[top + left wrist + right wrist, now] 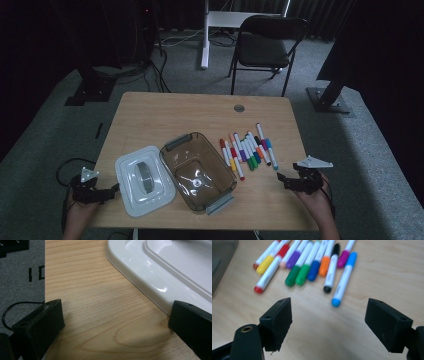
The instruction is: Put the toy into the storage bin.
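Several coloured markers (pixel 247 150) lie in a row on the wooden table (pixel 200 112), right of a clear brown container (pixel 197 172). A white lid (pixel 144 180) with a grey handle lies flat to the container's left. My right gripper (pixel 284 179) is near the table's right edge, open, aimed at the markers (pixel 312 265); nothing is between its jaws. The light-blue marker (pixel 343 277) lies closest ahead of it. My left gripper (pixel 111 191) is at the table's left front edge, open and empty, its right jaw beside the lid's rim (pixel 140 282).
A black folding chair (pixel 262 47) and a white table leg (pixel 205 35) stand beyond the table's far edge. Black stands and cables sit on the grey carpet to both sides. A round grommet (pixel 239 108) is set in the tabletop's far side.
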`<state>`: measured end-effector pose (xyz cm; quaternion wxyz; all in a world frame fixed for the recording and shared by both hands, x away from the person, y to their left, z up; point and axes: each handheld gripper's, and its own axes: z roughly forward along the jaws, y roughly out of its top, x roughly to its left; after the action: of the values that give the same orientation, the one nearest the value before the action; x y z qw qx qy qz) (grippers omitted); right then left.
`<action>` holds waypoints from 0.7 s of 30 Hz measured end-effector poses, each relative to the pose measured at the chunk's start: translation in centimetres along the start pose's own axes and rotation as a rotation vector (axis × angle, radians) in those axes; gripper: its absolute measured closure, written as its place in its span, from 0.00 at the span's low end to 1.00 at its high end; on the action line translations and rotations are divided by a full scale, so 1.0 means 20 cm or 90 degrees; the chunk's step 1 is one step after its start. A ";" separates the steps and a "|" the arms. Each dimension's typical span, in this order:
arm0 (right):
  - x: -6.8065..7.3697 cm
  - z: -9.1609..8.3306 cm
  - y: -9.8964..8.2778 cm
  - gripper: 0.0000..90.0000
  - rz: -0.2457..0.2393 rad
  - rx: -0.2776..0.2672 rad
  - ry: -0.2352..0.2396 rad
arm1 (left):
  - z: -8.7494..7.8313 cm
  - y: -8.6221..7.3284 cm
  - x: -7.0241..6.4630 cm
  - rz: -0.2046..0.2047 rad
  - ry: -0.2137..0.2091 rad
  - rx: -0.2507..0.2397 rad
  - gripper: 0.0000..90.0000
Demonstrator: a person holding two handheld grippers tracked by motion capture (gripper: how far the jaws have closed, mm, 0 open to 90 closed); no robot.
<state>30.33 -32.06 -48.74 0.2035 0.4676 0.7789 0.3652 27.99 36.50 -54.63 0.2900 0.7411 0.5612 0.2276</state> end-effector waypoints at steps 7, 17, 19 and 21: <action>-0.09 0.05 0.11 0.26 0.018 -0.001 -0.014 | 0.00 0.00 0.00 0.000 0.000 0.000 0.01; -0.15 0.16 0.24 0.35 0.018 -0.005 -0.027 | 0.00 0.00 0.00 0.000 0.000 0.000 0.01; -0.16 0.18 0.26 0.38 0.023 -0.010 -0.023 | 0.00 0.00 0.00 0.000 0.000 0.000 0.01; -0.17 0.21 0.28 0.42 0.020 -0.003 -0.032 | 0.00 0.00 0.00 0.000 0.000 0.000 0.01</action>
<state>37.93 -31.73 -47.35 0.2183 0.4883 0.7652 0.3583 27.99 36.50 -54.63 0.2898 0.7412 0.5611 0.2275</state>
